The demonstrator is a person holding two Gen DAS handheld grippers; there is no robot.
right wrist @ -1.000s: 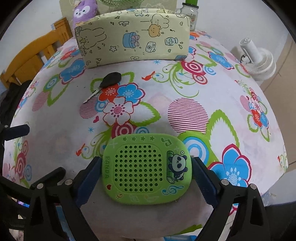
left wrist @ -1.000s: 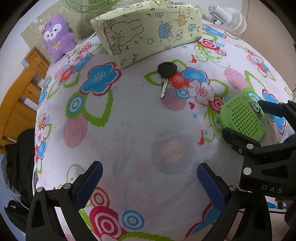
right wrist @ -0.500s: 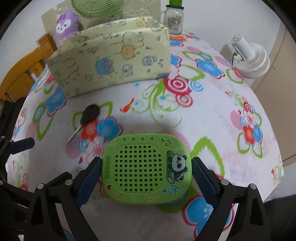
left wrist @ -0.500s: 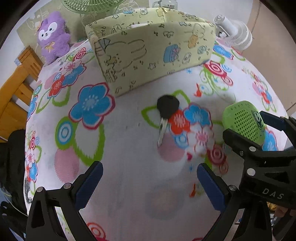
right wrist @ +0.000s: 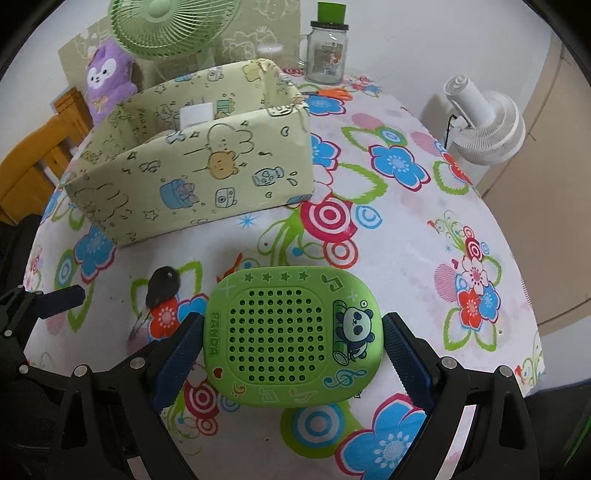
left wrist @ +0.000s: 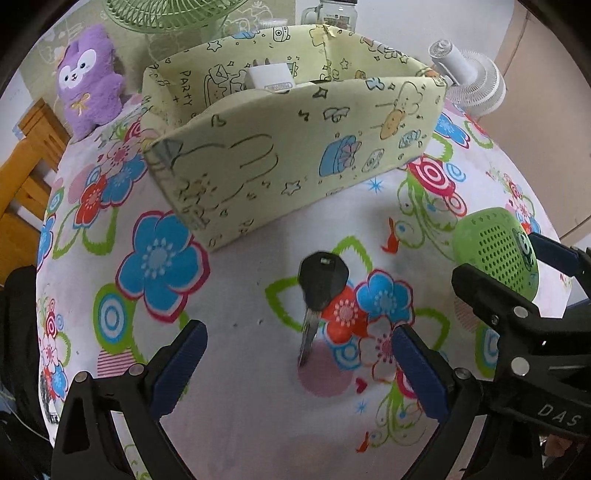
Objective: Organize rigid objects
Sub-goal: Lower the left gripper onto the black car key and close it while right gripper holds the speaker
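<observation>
Right claw (right wrist: pixel 291 354) pinches green speaker (right wrist: pixel 291 336); left claw (left wrist: pixel 299 363) spread, key (left wrist: pixel 319 295) blade blurred.

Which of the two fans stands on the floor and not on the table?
The white fan, beyond the table's right edge. The green fan stands behind the box, beside the purple plush.

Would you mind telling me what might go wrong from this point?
The right gripper holds the green speaker only by its side edges, so it may slip on the way to the box. The key lies flat on the tablecloth, and the open left gripper may snag cloth.
</observation>
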